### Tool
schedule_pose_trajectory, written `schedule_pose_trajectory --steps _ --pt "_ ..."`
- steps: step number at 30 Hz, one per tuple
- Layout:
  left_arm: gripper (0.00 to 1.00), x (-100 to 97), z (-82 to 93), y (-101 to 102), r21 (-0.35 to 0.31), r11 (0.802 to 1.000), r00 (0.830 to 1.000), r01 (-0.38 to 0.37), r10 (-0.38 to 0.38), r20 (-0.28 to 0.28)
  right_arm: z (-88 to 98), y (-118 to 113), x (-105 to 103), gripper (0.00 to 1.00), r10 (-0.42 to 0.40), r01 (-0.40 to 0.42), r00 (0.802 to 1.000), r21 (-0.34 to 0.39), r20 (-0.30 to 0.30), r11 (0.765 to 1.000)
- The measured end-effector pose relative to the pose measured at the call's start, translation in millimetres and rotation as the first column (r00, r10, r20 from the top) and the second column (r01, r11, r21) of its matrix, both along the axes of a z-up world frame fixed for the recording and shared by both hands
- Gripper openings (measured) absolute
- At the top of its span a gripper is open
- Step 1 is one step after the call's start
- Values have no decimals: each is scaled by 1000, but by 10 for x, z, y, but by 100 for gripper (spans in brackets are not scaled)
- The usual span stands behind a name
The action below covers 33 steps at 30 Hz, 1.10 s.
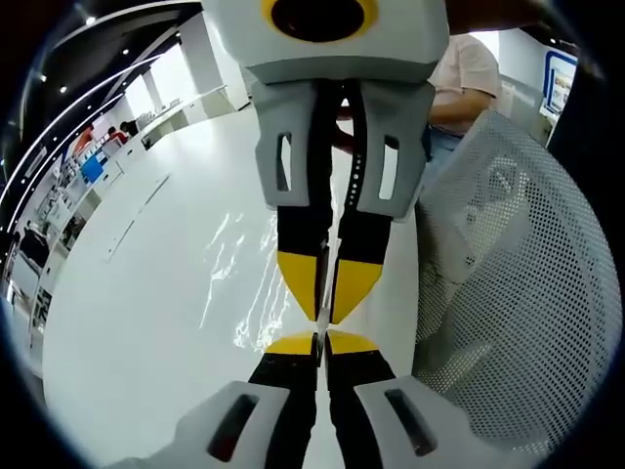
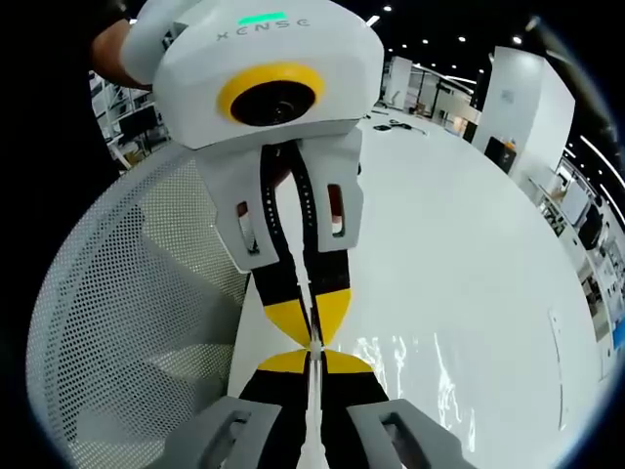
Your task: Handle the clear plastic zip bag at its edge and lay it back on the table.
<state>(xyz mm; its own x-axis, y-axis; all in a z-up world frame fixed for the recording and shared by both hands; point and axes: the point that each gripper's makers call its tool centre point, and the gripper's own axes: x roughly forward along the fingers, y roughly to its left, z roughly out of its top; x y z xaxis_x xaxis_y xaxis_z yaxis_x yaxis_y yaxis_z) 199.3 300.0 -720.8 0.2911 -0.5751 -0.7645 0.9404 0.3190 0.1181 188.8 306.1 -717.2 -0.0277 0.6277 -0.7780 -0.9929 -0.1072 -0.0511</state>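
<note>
The clear plastic zip bag [image 1: 256, 283] lies glinting on the glossy white table [image 1: 146, 293], its near edge running up between the two grippers, which meet tip to tip; in the left gripper view the left gripper [image 1: 317, 342], black jaws with yellow tips, is closed on that thin edge, and the right gripper [image 1: 326, 305] facing it is pinched on the same edge; in the right gripper view the right gripper [image 2: 312, 354] grips the bag [image 2: 410, 366] likewise; a white perforated mesh basket [image 1: 527, 283] stands just beside them.
</note>
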Motion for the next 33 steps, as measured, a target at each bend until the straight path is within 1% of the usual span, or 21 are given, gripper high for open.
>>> schedule_pose_trajectory --steps 7,10,12,15,19,21,22,23,24,25,26,28,31,33 --pt "0 3 -10 -6 12 1000 1000 14 -14 4 -11 -12 9 0 16 -16 1000 -11 3 1000" --pt "0 8 -4 -11 12 1000 1000 13 -13 5 -11 1 27 0 31 -31 999 -6 18 1000" --pt "0 11 20 -29 6 1000 1000 15 -15 12 -4 19 23 0 50 -50 998 -1 39 999" --pt "0 13 14 -12 21 999 1000 24 -24 20 -14 26 29 0 61 -61 997 -7 51 998" --pt "0 4 -1 -3 15 1000 1000 22 -22 11 -21 34 11 0 46 -46 998 -11 29 999" --pt "0 -16 -5 0 13 1000 1000 16 -16 4 -27 37 -10 0 47 -47 998 -2 36 999" --pt "0 -39 -19 -5 19 999 1000 27 -27 2 -41 29 -52 0 13 -13 1000 -6 -16 1000" --pt "0 -61 -33 -9 26 999 999 39 -39 0 -54 27 -64 0 -16 16 999 -14 -47 1000" --pt "0 -64 -43 -9 34 999 999 42 -43 8 -57 30 -55 0 -24 23 999 -15 -46 1000" --pt "0 -80 -43 -23 37 998 999 41 -41 10 -70 32 -54 0 4 -4 1000 -14 -19 1000" --pt "0 -82 -45 -22 34 999 999 37 -37 4 -79 29 -62 0 14 -14 1000 -18 -13 1000" --pt "0 -79 -85 -6 30 999 999 32 -32 -5 -86 24 -74 0 15 -15 1000 -23 -13 1000" --pt "0 -90 -99 19 29 999 1000 25 -25 -17 -90 6 -92 0 23 -24 1000 -33 -7 999" --pt "0 -89 -109 42 30 999 1000 20 -19 -21 -95 -10 -90 0 16 -17 1000 -37 -14 999"
